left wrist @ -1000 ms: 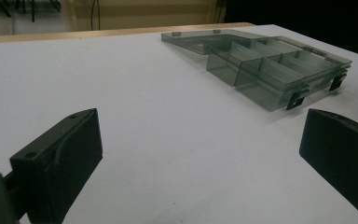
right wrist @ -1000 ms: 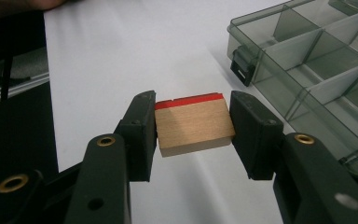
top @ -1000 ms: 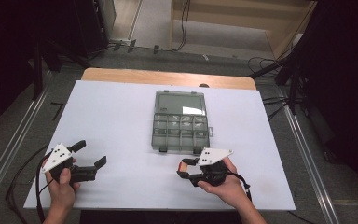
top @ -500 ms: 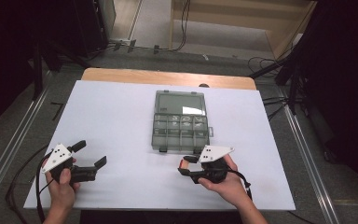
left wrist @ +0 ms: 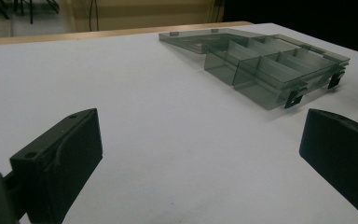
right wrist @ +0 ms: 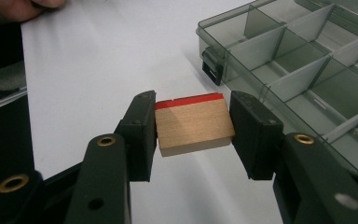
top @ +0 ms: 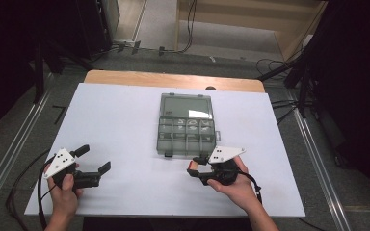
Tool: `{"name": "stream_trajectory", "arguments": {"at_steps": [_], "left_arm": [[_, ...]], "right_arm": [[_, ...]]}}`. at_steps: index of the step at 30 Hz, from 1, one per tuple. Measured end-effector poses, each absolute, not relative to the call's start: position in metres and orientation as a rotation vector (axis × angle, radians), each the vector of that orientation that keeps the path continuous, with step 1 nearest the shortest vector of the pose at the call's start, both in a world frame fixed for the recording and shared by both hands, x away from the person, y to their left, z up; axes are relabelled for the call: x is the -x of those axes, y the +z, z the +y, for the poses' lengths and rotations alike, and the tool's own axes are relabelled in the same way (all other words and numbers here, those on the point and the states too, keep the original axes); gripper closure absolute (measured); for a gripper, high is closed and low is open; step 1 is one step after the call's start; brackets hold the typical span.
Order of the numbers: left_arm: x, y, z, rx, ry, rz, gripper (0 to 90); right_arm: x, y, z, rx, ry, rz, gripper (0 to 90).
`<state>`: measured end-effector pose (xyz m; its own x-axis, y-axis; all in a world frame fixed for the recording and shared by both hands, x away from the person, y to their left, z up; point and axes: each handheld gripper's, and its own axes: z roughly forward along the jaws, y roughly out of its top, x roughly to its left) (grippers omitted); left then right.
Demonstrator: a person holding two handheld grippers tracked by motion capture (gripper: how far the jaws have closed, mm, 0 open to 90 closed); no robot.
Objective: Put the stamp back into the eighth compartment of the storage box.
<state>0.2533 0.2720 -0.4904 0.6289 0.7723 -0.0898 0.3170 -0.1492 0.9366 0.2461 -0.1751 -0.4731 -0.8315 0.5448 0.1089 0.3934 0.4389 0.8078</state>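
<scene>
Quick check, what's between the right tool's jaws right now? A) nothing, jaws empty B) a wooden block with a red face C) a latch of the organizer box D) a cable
B: in the right gripper view both jaws of the right tool press on the sides of a wooden block with a red face, beside the open organizer box on the white table.

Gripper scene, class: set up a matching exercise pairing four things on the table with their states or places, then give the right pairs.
1. wooden block
2. organiser box
3. left gripper
4. right gripper

a. lid open, mid-table
b. jaws apart, holding nothing
c. clamped between two jaws
d. shut on a block, just in front of the box

Pairs: 1-c, 2-a, 3-b, 4-d
</scene>
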Motion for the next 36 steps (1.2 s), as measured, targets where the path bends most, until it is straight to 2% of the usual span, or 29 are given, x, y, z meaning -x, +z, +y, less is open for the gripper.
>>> {"name": "stream_trajectory", "arguments": {"at_steps": [36], "left_arm": [[-0.253, -0.490, 0.273, -1.728, 0.508, 0.888, 0.0]], "right_arm": [[-0.277, -0.468, -0.196, -0.981, 1.308, 2.430, 51.8]]}}
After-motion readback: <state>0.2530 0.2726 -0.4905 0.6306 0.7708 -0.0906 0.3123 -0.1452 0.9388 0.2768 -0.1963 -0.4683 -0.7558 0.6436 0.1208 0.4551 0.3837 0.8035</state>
